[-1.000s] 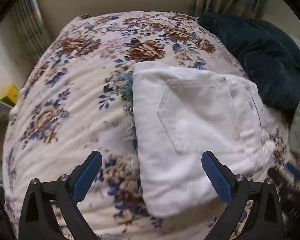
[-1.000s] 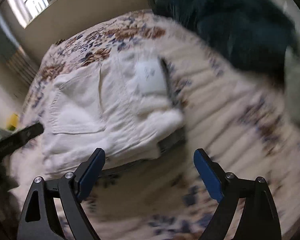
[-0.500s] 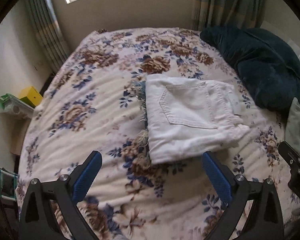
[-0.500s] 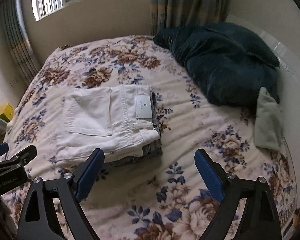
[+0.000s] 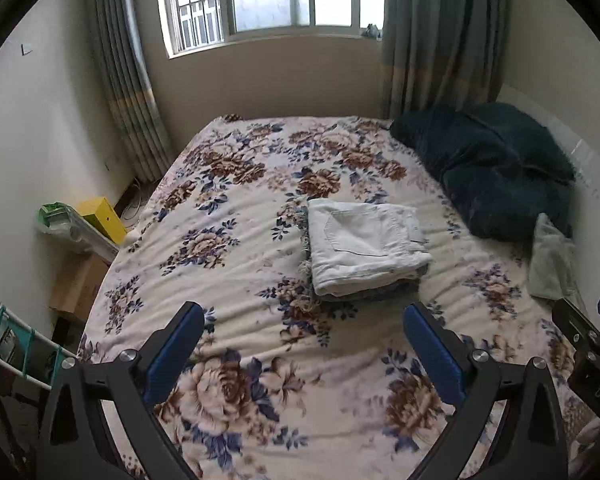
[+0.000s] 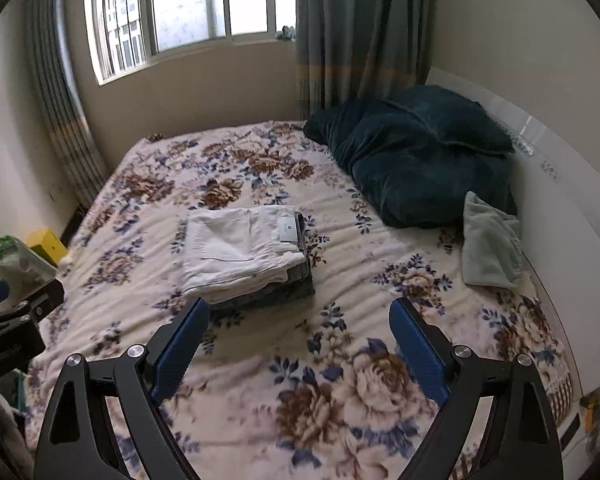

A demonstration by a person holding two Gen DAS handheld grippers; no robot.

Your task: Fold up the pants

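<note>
Both tools have drawn well back from the white pants [image 5: 364,248] within the last second, so the whole bed [image 5: 228,320] now shows. The left tool [image 5: 304,344] and right tool [image 6: 298,340] hang wide open and empty above the floral cover. The pants lie mid-bed as 1 neat rectangle on a folded grey garment [image 6: 296,284], so folding looks finished.
</note>
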